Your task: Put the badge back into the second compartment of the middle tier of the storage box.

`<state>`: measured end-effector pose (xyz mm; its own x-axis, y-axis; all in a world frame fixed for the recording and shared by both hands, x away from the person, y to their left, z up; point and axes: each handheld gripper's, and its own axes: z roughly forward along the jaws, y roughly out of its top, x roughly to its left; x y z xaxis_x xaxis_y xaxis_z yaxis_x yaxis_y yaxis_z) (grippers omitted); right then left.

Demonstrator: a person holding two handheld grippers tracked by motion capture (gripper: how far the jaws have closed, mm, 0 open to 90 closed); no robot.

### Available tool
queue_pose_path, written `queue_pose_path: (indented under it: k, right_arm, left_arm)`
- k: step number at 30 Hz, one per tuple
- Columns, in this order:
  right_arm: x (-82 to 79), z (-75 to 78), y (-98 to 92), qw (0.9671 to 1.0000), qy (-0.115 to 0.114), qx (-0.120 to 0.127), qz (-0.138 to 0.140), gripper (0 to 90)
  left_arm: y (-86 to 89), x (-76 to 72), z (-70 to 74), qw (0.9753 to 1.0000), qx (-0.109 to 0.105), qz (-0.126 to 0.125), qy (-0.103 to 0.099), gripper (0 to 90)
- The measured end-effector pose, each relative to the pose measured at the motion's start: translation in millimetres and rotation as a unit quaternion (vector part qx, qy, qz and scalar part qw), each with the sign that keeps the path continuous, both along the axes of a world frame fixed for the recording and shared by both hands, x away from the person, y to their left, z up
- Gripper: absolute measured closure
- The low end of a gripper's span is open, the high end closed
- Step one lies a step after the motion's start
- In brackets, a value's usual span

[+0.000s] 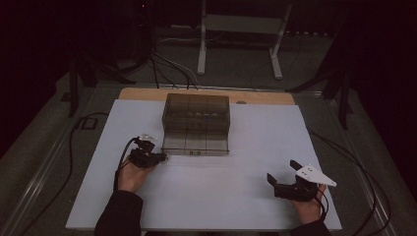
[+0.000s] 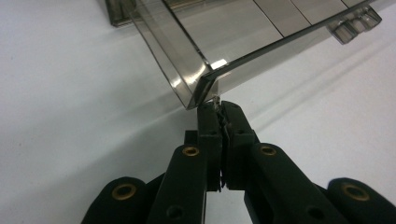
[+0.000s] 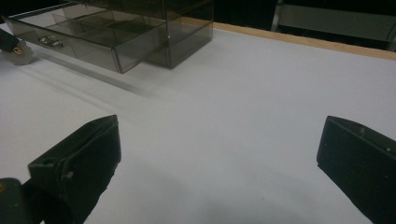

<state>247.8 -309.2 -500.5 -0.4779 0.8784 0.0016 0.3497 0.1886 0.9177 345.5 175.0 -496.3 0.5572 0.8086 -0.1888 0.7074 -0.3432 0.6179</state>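
A smoky clear drawer box (image 1: 196,105) stands at the back middle of the white table (image 1: 255,147). Its bottom drawer (image 1: 195,142) is pulled out toward me and divided into compartments. My left gripper (image 1: 160,157) is shut at the drawer's front left corner (image 2: 196,79), with a small pale piece (image 2: 215,100) pinched at the tips of the left gripper (image 2: 218,109). Off at the front right, my right gripper (image 1: 282,171) is open above bare table, nothing between its fingers. From the right gripper (image 3: 219,135) the drawer (image 3: 93,42) appears far to the left.
Several small pale items (image 1: 196,115) lie in an upper drawer. The drawer's handle (image 2: 355,23) is on its front face. A wooden edge (image 1: 265,97) runs behind the white top. A metal stand (image 1: 241,29) and cables (image 1: 167,64) are on the floor beyond.
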Motion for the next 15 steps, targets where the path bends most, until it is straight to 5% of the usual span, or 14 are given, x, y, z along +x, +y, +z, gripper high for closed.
queue_pose_path:
  k: [10,15]
  right_arm:
    - [0.5,-0.5,0.8,1.0,0.002,-0.003,0.001,0.0]
    - [0.9,-0.8,0.5,1.0,0.003,-0.005,0.001,0.0]
  left_arm:
    - [-11.6,3.0,1.2,0.9992,0.009,-0.037,-0.01,89.2]
    - [-15.1,2.9,6.8,0.998,-0.012,-0.058,-0.022,89.2]
